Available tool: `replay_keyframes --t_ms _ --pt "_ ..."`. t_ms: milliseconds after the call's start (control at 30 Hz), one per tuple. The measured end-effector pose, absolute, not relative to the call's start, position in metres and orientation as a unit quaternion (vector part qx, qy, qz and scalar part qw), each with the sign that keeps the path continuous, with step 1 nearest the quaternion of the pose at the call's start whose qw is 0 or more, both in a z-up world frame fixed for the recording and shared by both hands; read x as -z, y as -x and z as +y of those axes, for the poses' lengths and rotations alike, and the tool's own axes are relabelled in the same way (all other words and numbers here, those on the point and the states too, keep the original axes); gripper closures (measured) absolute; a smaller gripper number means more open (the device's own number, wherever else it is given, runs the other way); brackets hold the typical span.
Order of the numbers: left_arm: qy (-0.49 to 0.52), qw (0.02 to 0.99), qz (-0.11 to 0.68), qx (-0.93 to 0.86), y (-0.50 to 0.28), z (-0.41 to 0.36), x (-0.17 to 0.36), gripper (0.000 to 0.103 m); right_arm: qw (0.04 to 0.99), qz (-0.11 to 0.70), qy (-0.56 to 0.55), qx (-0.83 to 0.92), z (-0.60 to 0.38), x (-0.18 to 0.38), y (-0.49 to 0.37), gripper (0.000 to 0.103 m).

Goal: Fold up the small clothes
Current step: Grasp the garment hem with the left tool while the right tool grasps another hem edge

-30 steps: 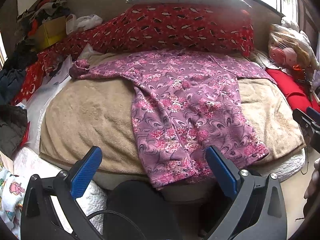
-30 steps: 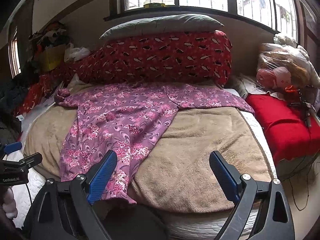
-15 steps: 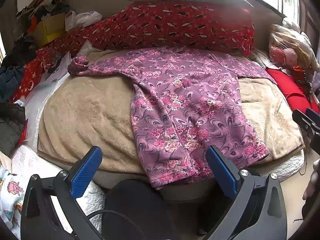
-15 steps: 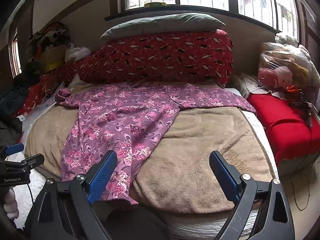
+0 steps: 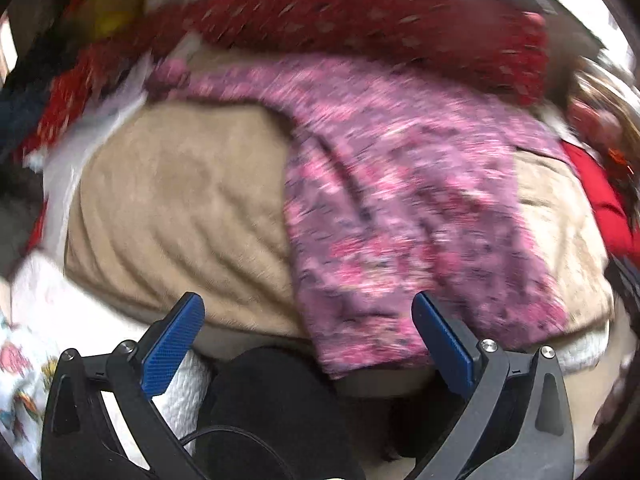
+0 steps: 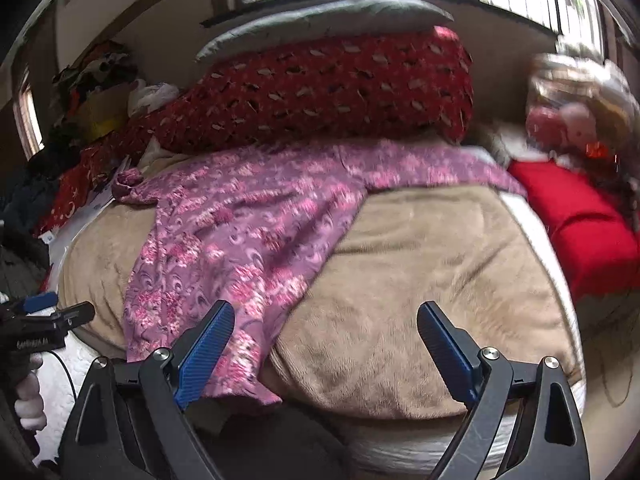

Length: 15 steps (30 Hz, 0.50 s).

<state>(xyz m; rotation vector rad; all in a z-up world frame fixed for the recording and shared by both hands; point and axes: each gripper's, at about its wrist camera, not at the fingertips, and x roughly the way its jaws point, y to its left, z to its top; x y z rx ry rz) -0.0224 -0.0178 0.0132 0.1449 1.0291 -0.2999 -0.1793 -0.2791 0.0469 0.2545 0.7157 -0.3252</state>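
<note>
- Right now your garment (image 6: 240,232) is a thin purple cloth printed with pink flowers, spread flat over a tan fleece blanket (image 6: 420,280) on the bed, with one sleeve running toward the red cushion (image 6: 580,220) and the other ending in a bunched cuff on the far side.
- Its lower hem hangs over the near edge of the blanket, limp and slightly rippled.
- Behind it you have a long red patterned bolster (image 6: 320,84) with a flat grey pillow (image 6: 320,20) lying on top, under the window.
- Your left gripper (image 5: 308,332) is spread wide with nothing between its ribbed blue pads (image 5: 172,344); the hem lies just beyond it, nearer the right-hand pad, though that view is badly smeared.
- Your right gripper (image 6: 324,344) is also spread wide and holds nothing; its left-hand pad sits in front of the hanging hem, and whether it touches you cannot tell.
- Between the right gripper's pads you see mostly plush tan blanket.
- White quilted mattress (image 5: 80,312) shows below the blanket's edge.
</note>
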Motion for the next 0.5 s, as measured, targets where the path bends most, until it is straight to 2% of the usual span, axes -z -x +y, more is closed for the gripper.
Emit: replay_keyframes --t_ms 100,200,400,433,500 --pt "-0.049 0.833 0.538 0.119 -0.003 -0.012 0.004 0.0 0.902 0.372 -0.155 0.157 -0.293 -0.029 0.175 0.02" --pt "-0.037 0.807 0.574 0.134 -0.015 -0.027 0.014 0.0 0.887 0.396 -0.182 0.156 -0.302 -0.012 0.169 0.022" --pt "-0.095 0.753 0.63 0.163 -0.017 -0.089 0.055 0.0 0.868 0.426 -0.209 0.148 -0.307 0.01 0.158 0.022" --pt "-0.099 0.745 0.639 0.161 -0.016 -0.092 0.062 0.004 0.867 0.428 -0.21 0.146 -0.306 0.011 0.158 0.022" --pt "-0.113 0.737 0.648 0.157 -0.013 -0.097 0.072 0.026 0.866 0.43 -0.211 0.144 -0.307 0.011 0.16 0.022"
